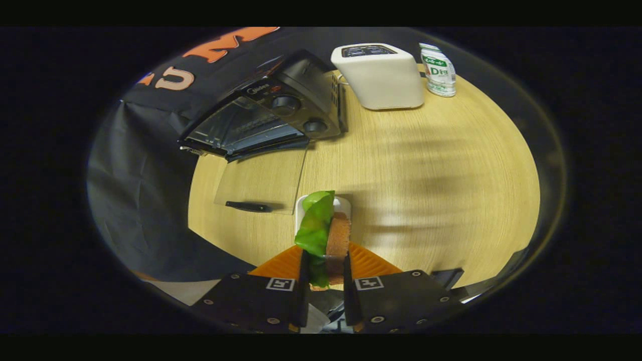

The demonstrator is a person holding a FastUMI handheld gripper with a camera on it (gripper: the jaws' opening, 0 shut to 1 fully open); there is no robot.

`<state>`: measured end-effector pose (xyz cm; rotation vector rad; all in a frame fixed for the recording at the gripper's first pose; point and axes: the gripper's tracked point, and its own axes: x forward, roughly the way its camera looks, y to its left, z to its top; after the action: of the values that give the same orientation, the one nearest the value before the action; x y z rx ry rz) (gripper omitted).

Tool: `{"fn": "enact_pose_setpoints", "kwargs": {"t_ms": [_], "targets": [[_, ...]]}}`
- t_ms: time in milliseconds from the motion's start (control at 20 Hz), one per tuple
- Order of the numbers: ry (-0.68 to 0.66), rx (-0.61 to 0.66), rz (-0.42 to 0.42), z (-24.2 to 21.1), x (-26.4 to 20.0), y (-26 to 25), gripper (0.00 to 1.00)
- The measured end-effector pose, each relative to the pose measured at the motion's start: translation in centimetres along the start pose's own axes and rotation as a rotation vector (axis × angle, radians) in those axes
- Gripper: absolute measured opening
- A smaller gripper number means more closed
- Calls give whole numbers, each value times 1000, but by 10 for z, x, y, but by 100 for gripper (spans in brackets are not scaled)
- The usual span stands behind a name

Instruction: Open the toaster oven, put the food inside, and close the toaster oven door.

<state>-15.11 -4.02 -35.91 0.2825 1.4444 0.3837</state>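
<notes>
Jaws of the one gripper (323, 260) squeeze one sandwich (326, 235) from both sides: a bumpy green leaf next to a rough brown slice of bread, standing on edge. It is over a small white dish (342, 204) on the pale wooden tabletop (426, 165). Beyond it sits one dark, boxy toaster oven (281, 113) with two round knobs, its clear glass door (263, 183) open and lying flat. One smooth white toaster (381, 75) and one small bottle (439, 70) stand farther back.
</notes>
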Motion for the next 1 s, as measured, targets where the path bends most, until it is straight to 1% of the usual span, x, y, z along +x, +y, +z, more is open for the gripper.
{"fn": "enact_pose_setpoints", "kwargs": {"t_ms": [100,250,350,650,900,950,1000], "targets": [[-4,-18,-26,-2,-11,9,29],[-45,-64,-100,6,-33,13,29],[-84,-53,-107,12,-47,22,29],[-200,8,-92,26,-76,52,29],[-332,131,15,49,-72,85,29],[-366,167,51,54,-68,93,29],[-401,218,105,62,-60,104,29]]}}
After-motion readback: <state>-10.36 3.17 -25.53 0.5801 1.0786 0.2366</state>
